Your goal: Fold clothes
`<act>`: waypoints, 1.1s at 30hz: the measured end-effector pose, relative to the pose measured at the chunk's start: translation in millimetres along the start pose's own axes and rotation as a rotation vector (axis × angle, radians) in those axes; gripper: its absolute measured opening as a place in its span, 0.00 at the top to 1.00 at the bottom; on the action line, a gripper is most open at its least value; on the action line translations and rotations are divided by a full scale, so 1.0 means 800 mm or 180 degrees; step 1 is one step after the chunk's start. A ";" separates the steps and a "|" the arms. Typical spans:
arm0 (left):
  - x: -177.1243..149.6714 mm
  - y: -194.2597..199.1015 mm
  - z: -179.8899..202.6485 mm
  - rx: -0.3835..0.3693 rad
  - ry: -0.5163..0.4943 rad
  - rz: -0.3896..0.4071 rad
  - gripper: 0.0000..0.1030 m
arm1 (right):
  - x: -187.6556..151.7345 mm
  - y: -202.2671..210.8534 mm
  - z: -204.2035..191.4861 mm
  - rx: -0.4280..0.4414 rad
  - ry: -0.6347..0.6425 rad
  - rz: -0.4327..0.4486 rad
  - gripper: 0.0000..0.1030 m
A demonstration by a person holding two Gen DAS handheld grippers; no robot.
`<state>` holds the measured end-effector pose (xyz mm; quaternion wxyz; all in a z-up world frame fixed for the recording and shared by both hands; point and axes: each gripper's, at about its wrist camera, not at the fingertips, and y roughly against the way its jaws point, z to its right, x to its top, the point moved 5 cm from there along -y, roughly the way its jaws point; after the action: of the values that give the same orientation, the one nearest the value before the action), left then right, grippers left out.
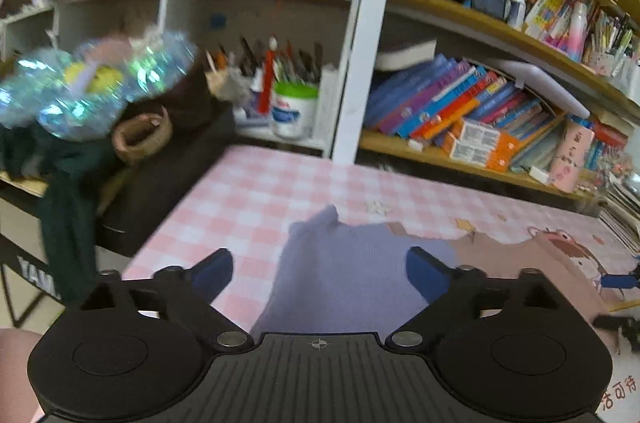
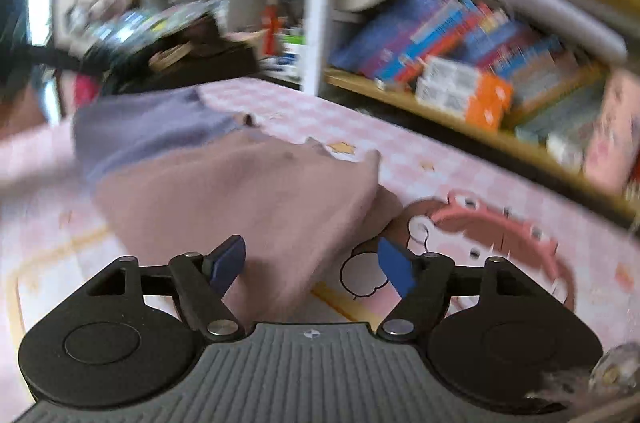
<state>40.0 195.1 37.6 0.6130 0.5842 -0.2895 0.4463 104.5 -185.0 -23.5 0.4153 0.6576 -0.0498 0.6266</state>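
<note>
Left gripper (image 1: 320, 273): fingers spread wide, nothing pinched; the lilac cloth lies below and ahead, between the two blue pads but not pressed by either.
Right gripper (image 2: 312, 265): fingers spread, nothing pinched; the near lobe of the mauve cloth runs up between the pads, closer to the left one, with no pad seen pressing it.
Lilac garment (image 1: 344, 263): lies on the table straight ahead of the left fingers, a small peak standing up at its far edge; in the right view it sits at the far left, beyond the mauve piece.
Mauve garment (image 2: 248, 195): spread flat ahead and left of the right fingers, touching or overlapping the lilac piece along its far-left side; its long axis seems to run from near right to far left, though blur makes this uncertain.
Nearer hand: the left for the lilac cloth, the right for the mauve cloth.
Step, as judged: both hands look free of the cloth, so a fresh grasp on an edge would likely come before the next fold.
Table (image 1: 256, 191): pink checked cover; its left edge is near the lilac cloth, and open room lies beyond and to the right.
Bookshelf (image 1: 460, 111): crowded, close behind the far edge, limiting forward reach.
</note>
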 end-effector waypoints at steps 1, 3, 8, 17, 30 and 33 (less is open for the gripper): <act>-0.002 0.006 0.001 0.0050 0.0025 -0.0001 0.03 | -0.001 0.003 -0.004 0.0042 0.0104 0.0033 0.24; -0.006 0.018 0.004 0.0150 0.0079 -0.0006 0.00 | 0.000 0.007 -0.009 0.0221 0.0209 0.0119 0.20; -0.025 0.019 0.005 0.0395 0.0412 -0.0358 0.00 | 0.008 0.008 -0.016 0.0536 0.0486 0.0286 0.12; -0.055 -0.009 -0.004 0.0385 0.1258 -0.0850 0.00 | 0.004 -0.014 0.002 0.0497 0.0616 0.0299 0.07; -0.076 -0.034 -0.020 0.0175 0.2465 -0.0849 0.00 | -0.011 -0.009 0.026 0.0316 0.0508 0.0414 0.03; -0.079 -0.039 -0.025 0.0156 0.2650 -0.0769 0.02 | -0.013 -0.011 0.021 0.0287 0.0588 0.0400 0.00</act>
<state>36.4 203.8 -35.2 0.7112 0.3984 0.0636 0.5757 120.3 -194.1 -34.1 0.3480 0.6106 -0.0242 0.7109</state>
